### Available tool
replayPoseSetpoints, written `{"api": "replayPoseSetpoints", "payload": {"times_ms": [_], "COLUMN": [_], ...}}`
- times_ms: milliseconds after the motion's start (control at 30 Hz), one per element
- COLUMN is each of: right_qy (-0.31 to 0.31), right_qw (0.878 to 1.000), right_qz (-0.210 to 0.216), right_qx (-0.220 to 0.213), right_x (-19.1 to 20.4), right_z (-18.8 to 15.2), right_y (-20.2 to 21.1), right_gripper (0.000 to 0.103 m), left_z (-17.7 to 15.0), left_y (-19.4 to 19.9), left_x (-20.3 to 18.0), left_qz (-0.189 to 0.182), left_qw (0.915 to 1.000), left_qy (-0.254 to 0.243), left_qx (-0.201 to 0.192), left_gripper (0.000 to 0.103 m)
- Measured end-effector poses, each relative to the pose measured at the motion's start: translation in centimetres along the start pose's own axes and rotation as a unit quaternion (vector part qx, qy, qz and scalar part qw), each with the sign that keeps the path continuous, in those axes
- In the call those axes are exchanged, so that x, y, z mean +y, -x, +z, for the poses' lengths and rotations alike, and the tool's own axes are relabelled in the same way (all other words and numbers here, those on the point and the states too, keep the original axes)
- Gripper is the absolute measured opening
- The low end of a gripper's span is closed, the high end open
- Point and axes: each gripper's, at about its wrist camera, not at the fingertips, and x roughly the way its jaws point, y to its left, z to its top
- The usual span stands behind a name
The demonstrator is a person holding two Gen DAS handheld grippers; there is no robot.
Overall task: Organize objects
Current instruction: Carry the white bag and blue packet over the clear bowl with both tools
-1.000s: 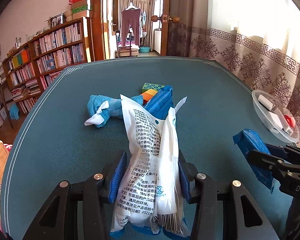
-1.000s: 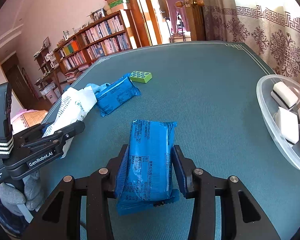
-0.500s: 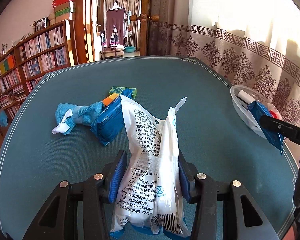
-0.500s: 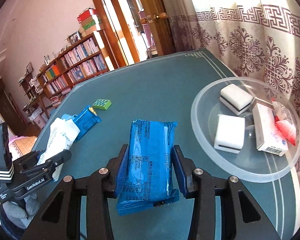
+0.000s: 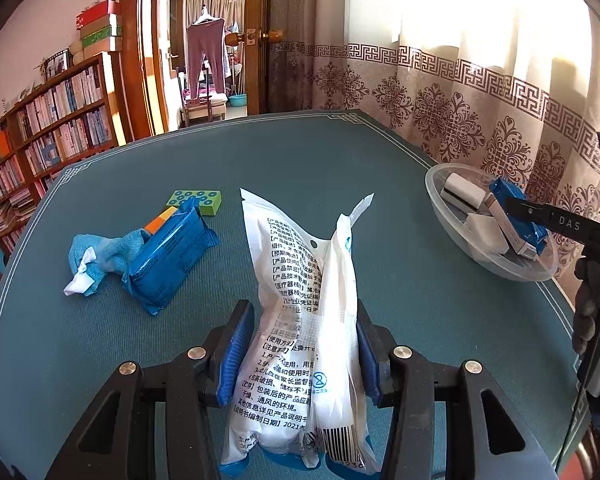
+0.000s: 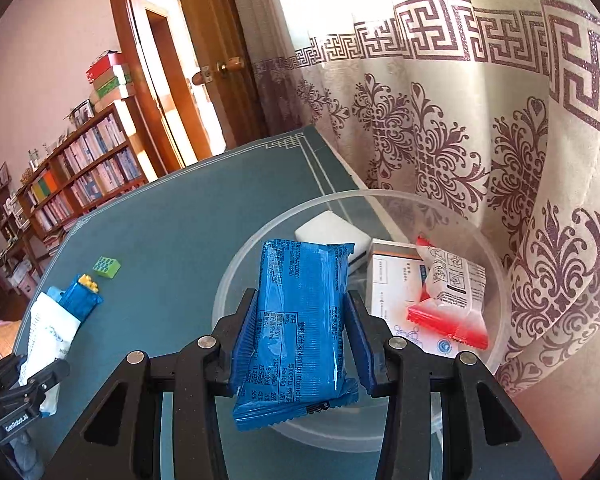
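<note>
My right gripper (image 6: pixel 302 332) is shut on a blue snack packet (image 6: pixel 300 320) and holds it above the clear plastic bowl (image 6: pixel 236 276) at the table's right edge. In the left wrist view the same packet (image 5: pixel 518 210) hangs over that bowl (image 5: pixel 436 184). My left gripper (image 5: pixel 306 350) is shut on a white printed pouch (image 5: pixel 304 300), held over the green table. A second blue packet (image 5: pixel 168 260), a blue cloth (image 5: pixel 104 256), an orange block (image 5: pixel 160 222) and a green studded block (image 5: pixel 198 200) lie on the table to the left.
Inside the bowl lie white sponges (image 6: pixel 332 236), a white box (image 6: pixel 396 292) and a red-and-white sachet (image 6: pixel 448 296). A patterned curtain (image 6: pixel 480 140) hangs just behind the bowl. A bookshelf (image 5: pixel 48 132) and an open doorway (image 5: pixel 204 60) stand beyond the table's far edge.
My right gripper carried the blue packet rightwards from mid-table to above the bowl. My left gripper with the white pouch shifted right too, so the cloth and blocks now sit further left.
</note>
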Motion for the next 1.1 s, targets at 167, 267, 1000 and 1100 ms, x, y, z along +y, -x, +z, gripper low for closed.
{"api": "replayPoseSetpoints", "payload": {"times_ms": [167, 267, 1000, 1100], "right_qy": [-0.015, -0.013, 0.025, 0.023], "right_qw": [1.000, 1.000, 0.997, 0.998], "right_qz": [-0.002, -0.005, -0.043, -0.039], "right_qx": [0.009, 0.002, -0.057, -0.052], "right_x": [-1.5, -1.8, -1.9, -2.0], "right_z": [-0.3, -0.5, -2.5, -2.5], "right_y": [-1.1, -0.7, 3.2, 3.0], "right_gripper": [0.051, 0.051, 0.055, 0.056], "left_z": [0.8, 1.5, 8.4, 9.0], "left_y": [-0.4, -0.8, -6.1, -7.1], "left_x": [-1.5, -2.4, -12.6, -13.6], "left_qz": [-0.007, -0.015, -0.116, -0.127], "left_qw": [0.9999, 0.9998, 0.9898, 0.9877], "left_qy": [-0.010, -0.016, -0.083, -0.090], "left_qx": [-0.001, -0.002, 0.000, 0.002], "left_gripper": [0.050, 0.050, 0.051, 0.051]}}
